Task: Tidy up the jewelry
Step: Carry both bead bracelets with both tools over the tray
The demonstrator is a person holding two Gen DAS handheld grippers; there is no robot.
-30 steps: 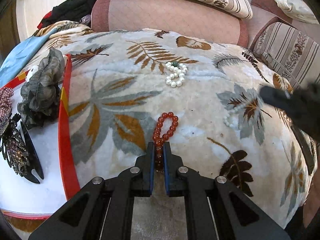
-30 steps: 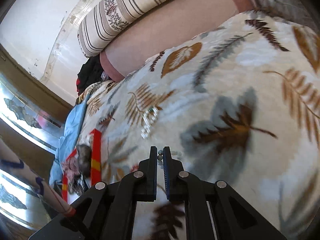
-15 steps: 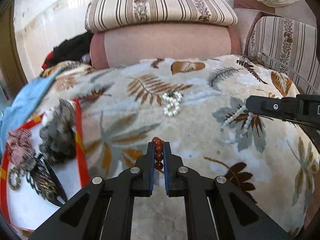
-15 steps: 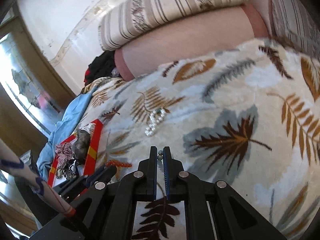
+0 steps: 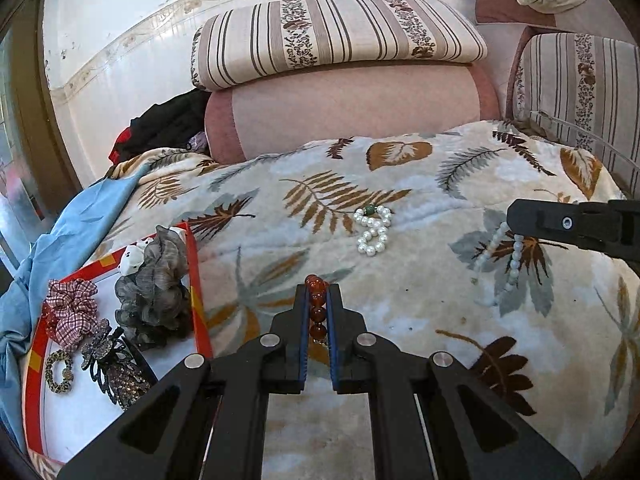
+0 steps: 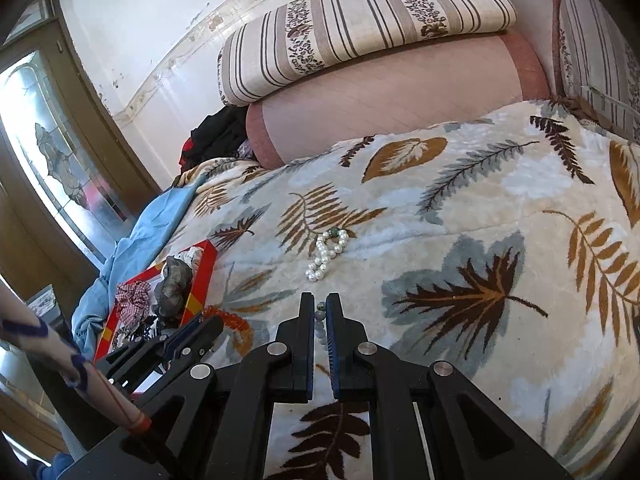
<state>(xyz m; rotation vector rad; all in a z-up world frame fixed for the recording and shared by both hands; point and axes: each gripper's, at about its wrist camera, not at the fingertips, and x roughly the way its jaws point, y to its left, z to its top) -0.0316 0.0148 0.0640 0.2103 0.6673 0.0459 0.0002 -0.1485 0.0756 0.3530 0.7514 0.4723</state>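
My left gripper [image 5: 318,294] is shut on a red bead bracelet [image 5: 316,306], held above the leaf-patterned blanket; the bracelet hangs from it in the right wrist view [image 6: 232,322]. My right gripper [image 6: 319,304] is shut on a pale bead bracelet [image 6: 319,314], which dangles from its tip in the left wrist view [image 5: 498,256]. A white pearl bracelet [image 5: 373,230] with a green bead lies on the blanket ahead of both grippers and also shows in the right wrist view [image 6: 326,254]. A red-rimmed white tray [image 5: 198,280] sits at the left.
The tray holds a grey scrunchie [image 5: 156,284], a checked scrunchie [image 5: 72,312], a dark hair claw [image 5: 112,364] and a small leopard-print ring [image 5: 59,370]. Blue cloth [image 5: 60,236] lies beside it. Striped cushions [image 5: 336,36] and a pink bolster [image 5: 352,112] stand behind the blanket.
Both grippers rose off the blanket with their bracelets. The red bracelet was lying on the blanket and now hangs in the left gripper. The views tilted up toward the cushions.
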